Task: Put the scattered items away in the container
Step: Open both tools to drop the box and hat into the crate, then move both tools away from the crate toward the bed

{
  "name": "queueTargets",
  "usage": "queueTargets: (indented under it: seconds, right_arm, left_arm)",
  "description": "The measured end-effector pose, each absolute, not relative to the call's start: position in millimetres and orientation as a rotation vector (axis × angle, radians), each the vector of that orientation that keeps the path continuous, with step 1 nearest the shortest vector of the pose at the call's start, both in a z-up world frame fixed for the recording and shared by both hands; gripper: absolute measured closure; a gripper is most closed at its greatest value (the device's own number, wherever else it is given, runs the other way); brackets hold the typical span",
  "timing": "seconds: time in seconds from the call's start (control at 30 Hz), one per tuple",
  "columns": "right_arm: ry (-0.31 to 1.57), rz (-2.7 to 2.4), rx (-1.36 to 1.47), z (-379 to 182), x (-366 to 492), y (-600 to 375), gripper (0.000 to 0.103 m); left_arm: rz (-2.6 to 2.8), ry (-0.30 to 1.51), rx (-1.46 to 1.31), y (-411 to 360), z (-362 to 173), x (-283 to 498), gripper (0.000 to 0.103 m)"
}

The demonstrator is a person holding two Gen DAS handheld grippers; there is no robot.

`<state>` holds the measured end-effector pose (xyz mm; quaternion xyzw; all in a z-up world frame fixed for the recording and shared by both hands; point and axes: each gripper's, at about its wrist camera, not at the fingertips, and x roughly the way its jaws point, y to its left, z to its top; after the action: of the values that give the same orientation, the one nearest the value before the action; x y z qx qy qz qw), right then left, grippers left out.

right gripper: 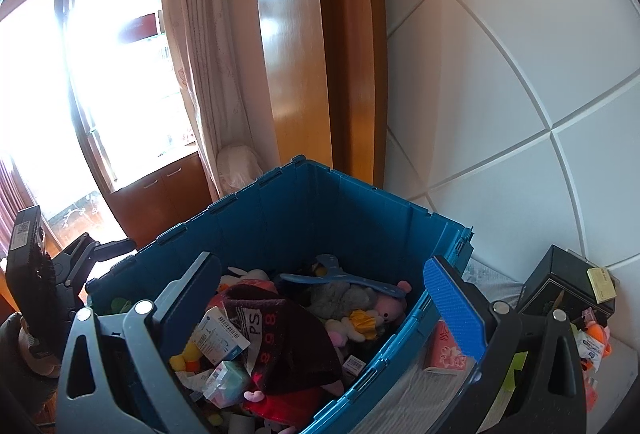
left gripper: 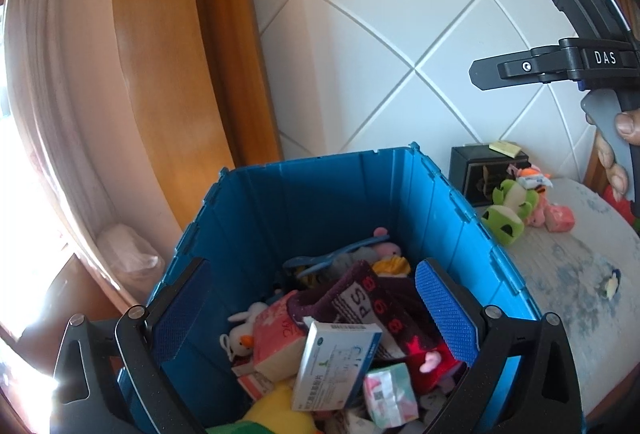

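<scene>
Left wrist view gives me white tiled wall (left gripper: pixel 400 13), a wooden door frame (left gripper: pixel 160 73) and a pale mottled desk (left gripper: pixel 568 258). My left claw (left gripper: pixel 316 318) hangs spread and empty over the ribbed blue crate (left gripper: pixel 320 201), heaped with plush toys, a medicine box (left gripper: pixel 336 366) and dark knitwear. My right claw (right gripper: pixel 324 310) is likewise parted, holding nothing; a green frog plush (left gripper: pixel 508 209) lies outside.

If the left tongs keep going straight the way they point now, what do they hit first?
Probably the pile inside the blue crate: the open left tongs aim down at the dark knitted cloth and the white medicine box. Depth is unclear.
</scene>
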<state>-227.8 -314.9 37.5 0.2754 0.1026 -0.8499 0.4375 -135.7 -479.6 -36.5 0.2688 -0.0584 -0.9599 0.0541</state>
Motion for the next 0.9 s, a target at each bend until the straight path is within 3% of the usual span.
queueTargets:
  seconds: [0.4,0.9]
  right_arm:
    - [0.213,-2.13,0.685,35,-203,-235,0.0]
    - [0.091,-2.328,0.884,-32,-195,10,0.0]
  left_arm:
    - [-2.963,-0.246,0.802,-407,-20,-128,0.001]
    - [-3.166,-0.412,0.929,-195,-31,-153,0.001]
